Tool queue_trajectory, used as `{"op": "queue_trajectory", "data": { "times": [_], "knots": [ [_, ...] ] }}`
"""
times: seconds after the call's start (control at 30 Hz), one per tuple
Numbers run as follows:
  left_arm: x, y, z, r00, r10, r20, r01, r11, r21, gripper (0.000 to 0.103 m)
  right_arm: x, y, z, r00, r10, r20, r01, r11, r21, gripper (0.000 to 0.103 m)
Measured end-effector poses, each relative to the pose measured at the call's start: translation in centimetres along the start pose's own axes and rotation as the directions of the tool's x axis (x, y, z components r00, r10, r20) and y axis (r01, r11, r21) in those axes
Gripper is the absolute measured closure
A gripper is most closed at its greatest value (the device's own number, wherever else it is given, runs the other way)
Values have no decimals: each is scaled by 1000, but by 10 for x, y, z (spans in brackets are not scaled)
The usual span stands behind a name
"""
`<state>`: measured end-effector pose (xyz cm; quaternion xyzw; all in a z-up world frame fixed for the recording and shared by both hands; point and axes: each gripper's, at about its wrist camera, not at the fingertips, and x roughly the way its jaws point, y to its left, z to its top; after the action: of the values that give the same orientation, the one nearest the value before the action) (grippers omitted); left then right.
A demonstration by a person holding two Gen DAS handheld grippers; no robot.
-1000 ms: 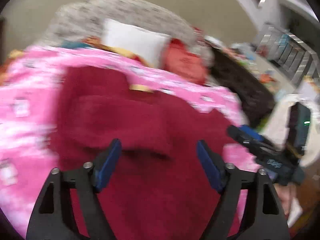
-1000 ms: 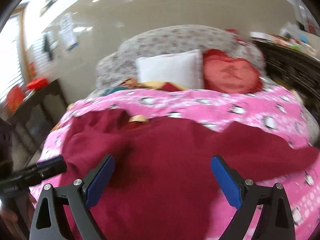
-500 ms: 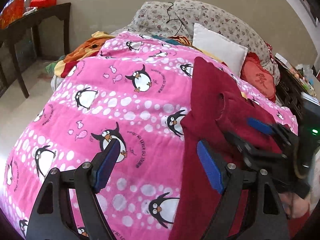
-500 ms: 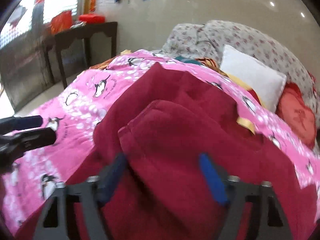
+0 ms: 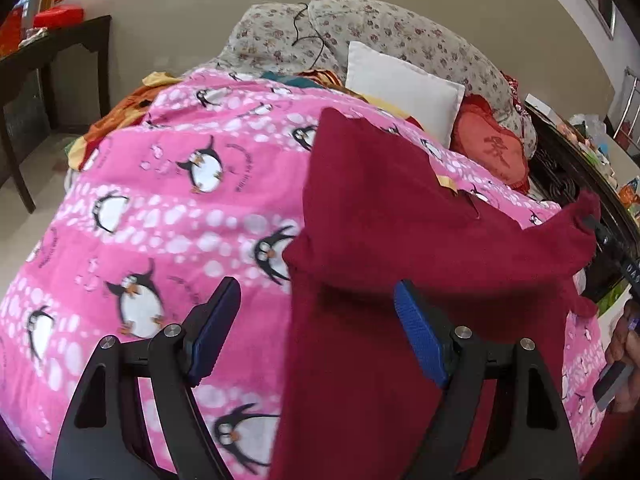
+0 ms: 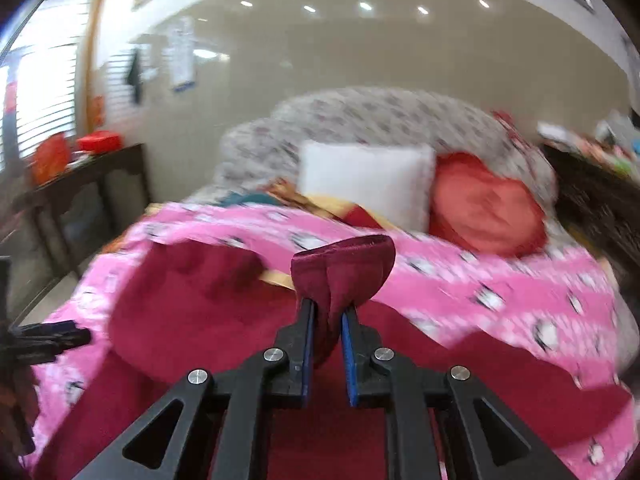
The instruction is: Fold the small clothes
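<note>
A dark red fleece garment [image 5: 400, 220] lies spread on a pink penguin blanket [image 5: 160, 208] over a bed. My left gripper [image 5: 316, 286] hovers open above the garment's left edge, one finger over the blanket and the other over the cloth, with nothing pinched. My right gripper [image 6: 327, 312] has its jaws closing tight on a bunched end of the garment [image 6: 344, 268], which sticks up above the blue pads. In the left wrist view that end [image 5: 580, 212] is lifted at the far right beside the right gripper [image 5: 600, 236]. The left gripper [image 6: 52, 338] shows at the right wrist view's left edge.
A white pillow [image 5: 400, 84] and a red cushion [image 5: 492, 152] lean on the floral headboard [image 5: 360, 24]. A dark side table [image 5: 48, 52] stands left of the bed. Dark furniture with clutter [image 5: 568, 168] runs along the right. A person's hand [image 5: 624, 340] is at the right edge.
My right gripper went from wide open to clamped on an end of the red garment and lifted it. My left gripper swung to the garment's left edge and dropped lower, still open.
</note>
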<state>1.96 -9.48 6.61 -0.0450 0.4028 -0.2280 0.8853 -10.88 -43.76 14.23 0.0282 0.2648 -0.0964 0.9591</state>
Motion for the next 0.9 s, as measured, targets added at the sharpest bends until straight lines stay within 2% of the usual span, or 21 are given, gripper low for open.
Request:
{"op": "queue_trajectory", "data": {
  "times": [0.07,0.13,0.17,0.2,0.23,0.27,0.3,0.4,0.47,0.53,0.63,0.73,0.77,0.83,0.9],
  "knots": [
    [6,-4,-2,1000,-7,-10,7,1000,-13,23,13,-18,-10,998,-39,-46,40,999,23,91],
    [12,-8,-7,1000,-16,-19,16,1000,-19,23,35,-27,-29,984,-74,-160,74,997,-8,91],
    [14,-11,-10,999,-17,-27,17,1000,-12,23,38,-33,-40,975,-75,-208,75,997,-5,88],
    [18,-14,-14,999,-16,-40,17,1000,9,23,37,-39,-48,973,-66,-222,70,998,7,78],
    [19,-15,-16,999,-12,-43,13,1000,22,23,28,-46,-51,978,-72,-196,78,997,23,68],
    [21,-17,-19,999,2,-43,0,999,37,23,21,-53,-52,976,-93,-199,101,994,31,54],
    [24,-17,-22,999,22,-39,-20,999,50,23,10,-59,-50,974,-120,-195,132,990,50,53],
    [29,-14,-24,999,35,-31,-33,999,43,23,-21,-61,-33,989,-102,-106,114,988,105,53],
    [31,-10,-22,999,48,-14,-48,999,16,23,-26,-42,-17,997,-38,-61,43,996,81,53],
    [35,-6,-18,997,71,-12,-71,997,0,23,-16,-5,1,994,95,-45,-95,995,12,53],
    [41,1,-11,993,117,-11,-117,993,-8,23,18,50,23,967,253,-43,-256,963,-83,53],
    [41,17,-5,992,127,10,-126,991,-52,23,62,96,37,939,340,-55,-344,929,-139,53],
    [43,23,-4,993,120,10,-119,990,-73,23,86,115,45,917,389,-92,-399,904,-153,52],
    [49,36,-3,997,81,4,-80,990,-112,23,122,147,55,894,415,-167,-442,877,-187,51],
    [49,36,-4,997,77,21,-75,993,-95,23,149,169,58,883,418,-212,-462,855,-235,50]
  ]
}}
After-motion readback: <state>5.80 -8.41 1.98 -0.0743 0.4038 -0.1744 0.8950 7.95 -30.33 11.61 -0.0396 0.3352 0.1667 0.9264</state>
